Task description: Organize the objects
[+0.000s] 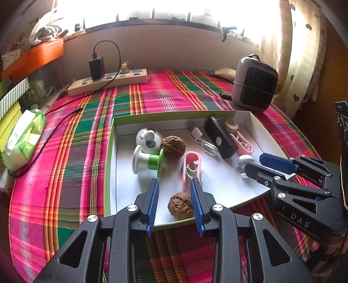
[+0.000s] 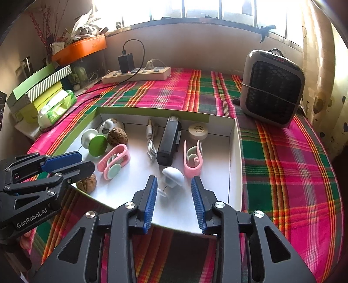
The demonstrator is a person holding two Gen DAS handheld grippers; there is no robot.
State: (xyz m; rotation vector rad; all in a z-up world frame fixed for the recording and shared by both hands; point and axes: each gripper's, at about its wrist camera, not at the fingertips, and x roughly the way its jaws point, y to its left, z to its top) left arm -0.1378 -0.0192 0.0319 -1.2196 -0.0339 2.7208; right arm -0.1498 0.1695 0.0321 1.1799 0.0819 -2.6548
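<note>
2 tongs hover over a shallow white box [image 1: 250, 118] on a plaid tabletop [image 1: 76, 135]. Left tongs [image 1: 174, 185] gape, empty, around a walnut [image 1: 180, 205] at the box's near edge; right tongs [image 2: 174, 181] gape, empty, around a white mushroom-shaped hook [image 2: 173, 176]. A careless nudge could roll the walnut off the box's open near edge.

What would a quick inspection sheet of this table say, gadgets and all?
Surface: plaid cloth, bearing a shallow white box.
Job's things: in the box, two walnuts, two pink clips, black device, white hook.
Clutter: tissue pack, stacked boxes.
Grippers: left gripper and right gripper open, empty.
Cables: white cable in the box; power strip.
Surroundings: heater, window.
</note>
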